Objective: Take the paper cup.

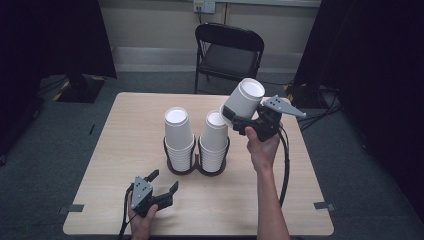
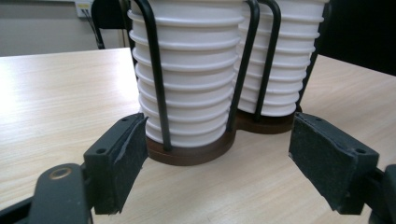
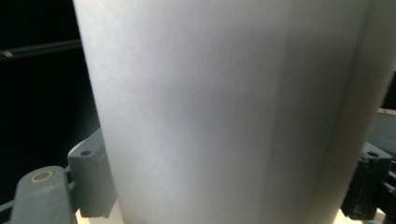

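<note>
Two stacks of upturned white paper cups stand in a black wire holder (image 1: 196, 167) on a brown base, the left stack (image 1: 179, 137) and the right stack (image 1: 215, 140) side by side at the table's middle. My right gripper (image 1: 240, 120) is shut on a single white cup (image 1: 243, 101), held tilted in the air just right of and above the right stack; that cup (image 3: 233, 112) sits between the jaws in the right gripper view. My left gripper (image 1: 163, 182) rests open near the front edge, just short of the holder's base (image 2: 191, 151), with nothing between its jaws.
The light wood table (image 1: 125, 130) has bare room on its left, right and front. A black folding chair (image 1: 227, 52) stands behind the far edge. Dark curtains hang at both sides of the room. A cable trails from each gripper toward the person.
</note>
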{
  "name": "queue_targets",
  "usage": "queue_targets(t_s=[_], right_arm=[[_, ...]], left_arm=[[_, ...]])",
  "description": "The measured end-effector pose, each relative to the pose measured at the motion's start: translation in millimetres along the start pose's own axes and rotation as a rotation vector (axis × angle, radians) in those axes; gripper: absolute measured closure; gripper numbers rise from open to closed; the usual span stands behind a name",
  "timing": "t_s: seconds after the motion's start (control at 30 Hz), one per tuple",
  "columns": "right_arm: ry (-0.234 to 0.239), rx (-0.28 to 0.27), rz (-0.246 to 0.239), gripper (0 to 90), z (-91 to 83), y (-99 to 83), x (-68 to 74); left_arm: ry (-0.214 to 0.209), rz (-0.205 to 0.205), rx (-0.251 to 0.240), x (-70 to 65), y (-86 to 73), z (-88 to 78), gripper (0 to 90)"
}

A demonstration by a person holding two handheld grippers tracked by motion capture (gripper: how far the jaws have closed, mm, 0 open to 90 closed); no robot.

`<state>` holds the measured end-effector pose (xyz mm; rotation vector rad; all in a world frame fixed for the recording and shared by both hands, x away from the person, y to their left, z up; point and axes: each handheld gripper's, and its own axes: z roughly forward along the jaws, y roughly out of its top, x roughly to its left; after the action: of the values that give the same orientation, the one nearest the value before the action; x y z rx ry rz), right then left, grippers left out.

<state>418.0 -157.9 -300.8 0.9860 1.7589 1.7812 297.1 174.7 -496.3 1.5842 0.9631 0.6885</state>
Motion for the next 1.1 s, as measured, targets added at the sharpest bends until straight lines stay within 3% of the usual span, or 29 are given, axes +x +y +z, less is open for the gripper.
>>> queue_targets(t_s=[0.1,0.2,0.3,0.4,0.7,0.83,1.0,1.03,1.1], right_arm=[[-0.024,-0.016,0.015,13.1,-10.6,-4.8,-4.5],[-0.041,-0.024,0.031,13.2,-21.0,-7.1,-8.1],[-0.061,-0.012,0.046,13.3,-27.8,-11.3,-11.5],[-0.093,0.000,0.051,13.3,-34.2,-20.5,-12.2],[-0.100,0.023,0.101,13.4,-49.7,-45.4,-13.2],[-0.110,0.063,0.106,13.3,-59.0,-63.8,-11.0],[-0.109,0.065,0.133,13.4,-67.6,-75.6,-7.8],[-0.089,0.065,0.161,13.3,-70.5,-79.3,-3.7],[-0.076,0.065,0.168,13.3,-72.9,-81.2,1.3]], left_arm=[[-0.046,0.012,0.007,-0.1,0.5,-0.1,18.8],[-0.044,0.021,0.009,0.2,1.1,-0.7,18.6],[-0.080,-0.005,0.001,1.3,1.7,-1.2,18.0],[-0.086,-0.022,0.012,1.9,2.6,-0.2,18.5],[-0.139,-0.075,0.000,2.9,4.4,0.0,19.1],[-0.171,-0.072,0.007,0.3,5.7,0.8,23.9],[-0.189,-0.073,-0.010,-2.6,5.9,0.6,23.5],[-0.196,-0.076,-0.019,-4.2,5.2,1.2,23.5],[-0.209,-0.086,-0.023,-5.6,4.8,1.7,24.1]])
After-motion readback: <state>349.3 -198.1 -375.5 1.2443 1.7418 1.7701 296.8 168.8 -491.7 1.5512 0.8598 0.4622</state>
